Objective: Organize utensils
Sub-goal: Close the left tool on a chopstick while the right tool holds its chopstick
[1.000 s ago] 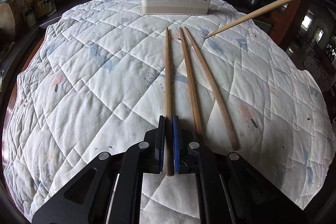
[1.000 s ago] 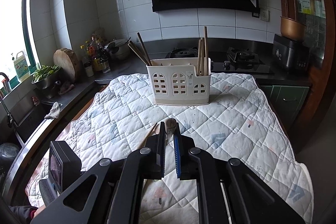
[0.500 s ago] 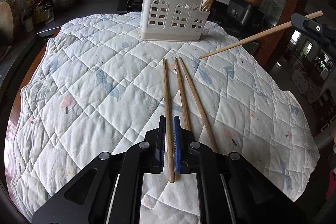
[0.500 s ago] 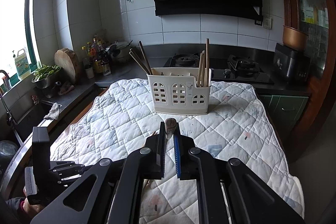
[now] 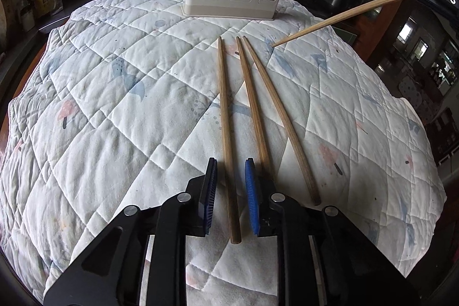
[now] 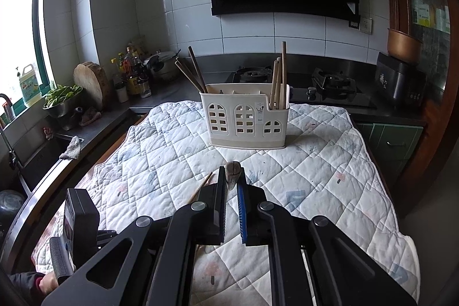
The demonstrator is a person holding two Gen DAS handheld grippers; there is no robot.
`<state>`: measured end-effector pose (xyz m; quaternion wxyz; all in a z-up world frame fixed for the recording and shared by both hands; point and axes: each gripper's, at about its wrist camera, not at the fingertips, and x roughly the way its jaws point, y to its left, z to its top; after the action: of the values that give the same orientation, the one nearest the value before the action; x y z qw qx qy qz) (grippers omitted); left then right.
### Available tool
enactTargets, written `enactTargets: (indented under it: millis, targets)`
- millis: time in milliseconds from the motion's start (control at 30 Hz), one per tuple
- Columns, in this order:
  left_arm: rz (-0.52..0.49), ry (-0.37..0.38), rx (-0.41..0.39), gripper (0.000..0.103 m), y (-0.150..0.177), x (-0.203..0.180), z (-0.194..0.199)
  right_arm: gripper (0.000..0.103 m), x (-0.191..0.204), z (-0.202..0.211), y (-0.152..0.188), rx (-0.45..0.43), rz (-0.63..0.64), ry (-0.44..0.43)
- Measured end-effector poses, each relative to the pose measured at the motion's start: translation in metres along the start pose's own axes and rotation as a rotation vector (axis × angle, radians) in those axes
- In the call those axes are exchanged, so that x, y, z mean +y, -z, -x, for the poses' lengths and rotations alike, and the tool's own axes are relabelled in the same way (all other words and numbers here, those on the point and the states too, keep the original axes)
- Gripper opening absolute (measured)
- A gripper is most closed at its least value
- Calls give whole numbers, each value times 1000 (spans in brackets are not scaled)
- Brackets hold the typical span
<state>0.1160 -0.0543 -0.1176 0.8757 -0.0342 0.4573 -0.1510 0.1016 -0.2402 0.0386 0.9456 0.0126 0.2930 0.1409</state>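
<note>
Our left gripper (image 5: 229, 171) sits low over the quilt (image 5: 114, 134), and its jaws are opening. One chopstick (image 5: 226, 116) lies between the blue pads (image 5: 251, 191), but they do not squeeze it now. Our right gripper (image 6: 231, 185) is up in the air and pinches a stick (image 5: 344, 13) tight. That stick points down at the quilt.

The quilt covers the whole table. The rack (image 6: 245, 116) stands at the far end, with more sticks poking out of its left and right slots. Two more chopsticks (image 5: 275, 111) lie on the quilt just right of ours. All three point at the rack.

We think the job now is to get a good hold on the stick between the pads. We should keep the stick in the middle of the gap, push the tips down into the soft cloth, and close slowly. We must not catch the next stick, which is very close to our right pad.
</note>
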Motion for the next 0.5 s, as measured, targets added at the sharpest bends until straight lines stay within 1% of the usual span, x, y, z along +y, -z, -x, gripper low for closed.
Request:
enactTargets:
  millis: [100,200,367,433,500]
  targets:
    - [-7,-6,16,18,-2,-1,-1,7,-1,-1,0,2,1,-1]
    - [2,-8,57,18,-5,0,-3,7,-1,-1,0,2,0,-1]
    - [-58,-51,119,17,-12,-9,-7,7,-3,-1,1,-2,-3,0]
    - [-70,-66,129,12,-15,-10,-9,7,-4,-1,2,-4,-5,-2]
    - [-50,-55,137,6,-18,-7,-9,7,-5,-1,2,-6,-6,-3]
